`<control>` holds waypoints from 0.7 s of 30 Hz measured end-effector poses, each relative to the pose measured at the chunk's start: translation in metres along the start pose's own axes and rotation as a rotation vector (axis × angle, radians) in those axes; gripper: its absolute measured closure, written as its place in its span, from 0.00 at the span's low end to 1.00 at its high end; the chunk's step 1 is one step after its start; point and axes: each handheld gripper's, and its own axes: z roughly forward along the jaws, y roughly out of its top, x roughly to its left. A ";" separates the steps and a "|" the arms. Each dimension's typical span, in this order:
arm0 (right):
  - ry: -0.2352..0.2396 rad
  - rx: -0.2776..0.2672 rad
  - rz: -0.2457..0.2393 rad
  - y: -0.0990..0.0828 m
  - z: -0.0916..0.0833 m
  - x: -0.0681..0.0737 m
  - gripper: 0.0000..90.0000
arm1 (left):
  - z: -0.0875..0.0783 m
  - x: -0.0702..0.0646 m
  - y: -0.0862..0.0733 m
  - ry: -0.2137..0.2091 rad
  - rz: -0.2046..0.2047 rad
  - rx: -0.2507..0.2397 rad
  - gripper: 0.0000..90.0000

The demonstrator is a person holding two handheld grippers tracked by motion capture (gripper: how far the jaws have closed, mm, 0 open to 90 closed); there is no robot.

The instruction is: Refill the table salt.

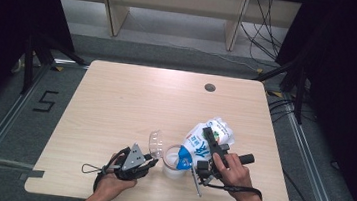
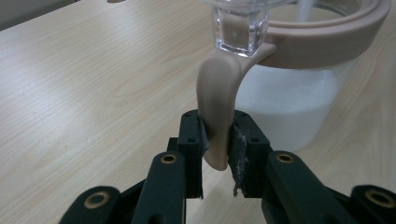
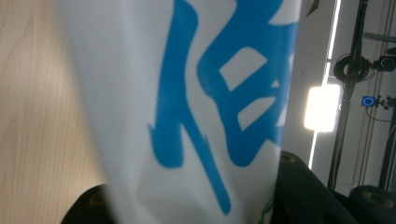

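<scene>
Near the front edge of the pale wooden tabletop (image 1: 116,99), the left hand-held gripper (image 2: 217,154) clamps the beige handle (image 2: 217,102) of a clear plastic jug (image 1: 174,161), while the right hand-held gripper (image 1: 210,151) grips a tilted white-and-blue pouch (image 1: 201,143) over it.

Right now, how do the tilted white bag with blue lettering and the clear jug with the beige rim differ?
The white bag with blue lettering is soft, opaque and tipped over; the clear jug with the beige rim is rigid, see-through and upright on the table. The right gripper clamps the bag, the left gripper the jug's handle. Both are held.
</scene>
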 end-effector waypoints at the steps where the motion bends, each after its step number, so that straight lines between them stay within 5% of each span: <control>1: -0.010 -0.008 -0.017 0.000 0.000 -0.001 0.86 | 0.000 0.000 0.000 0.001 -0.001 0.000 0.83; 4: 0.014 0.019 -0.027 0.001 -0.002 -0.002 0.86 | 0.000 0.000 0.000 0.001 -0.004 0.000 0.83; 21: -0.014 -0.008 -0.023 0.000 0.000 -0.002 0.86 | 0.000 0.000 0.000 0.001 -0.003 0.000 0.83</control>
